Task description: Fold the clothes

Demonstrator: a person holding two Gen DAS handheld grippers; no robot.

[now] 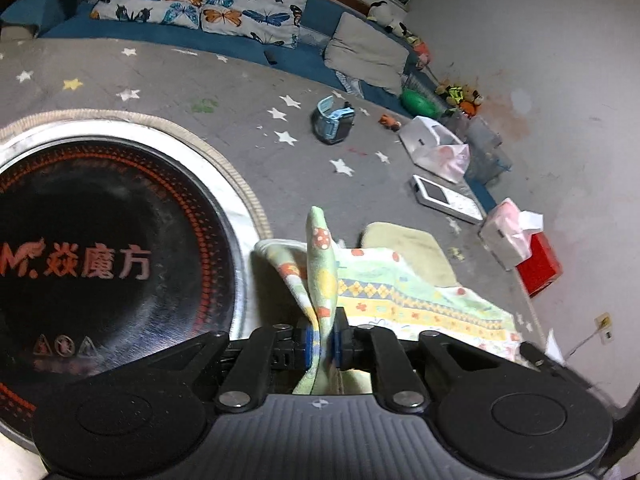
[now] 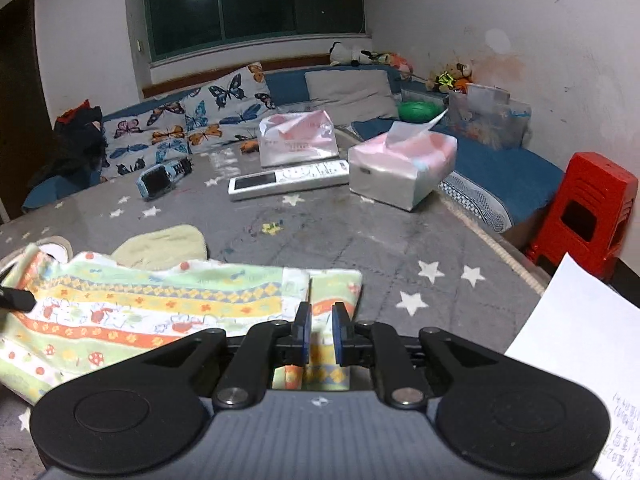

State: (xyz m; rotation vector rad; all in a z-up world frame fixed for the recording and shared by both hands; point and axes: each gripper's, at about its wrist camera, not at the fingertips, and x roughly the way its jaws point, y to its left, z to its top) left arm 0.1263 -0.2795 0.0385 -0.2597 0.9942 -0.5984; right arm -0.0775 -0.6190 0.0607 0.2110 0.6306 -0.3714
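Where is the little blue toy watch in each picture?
Left wrist view: the small light-blue toy watch lies above the middle, on the grey star-patterned cover, left of the white remote control.
Right wrist view: the watch lies left of centre on the same cover, again left of the remote, in front of the butterfly cushion.
Shared landmark: the white remote control.

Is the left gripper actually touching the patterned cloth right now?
Touching. The left wrist view shows the left gripper with its blue pads pinched on a raised fold of the patterned cloth.
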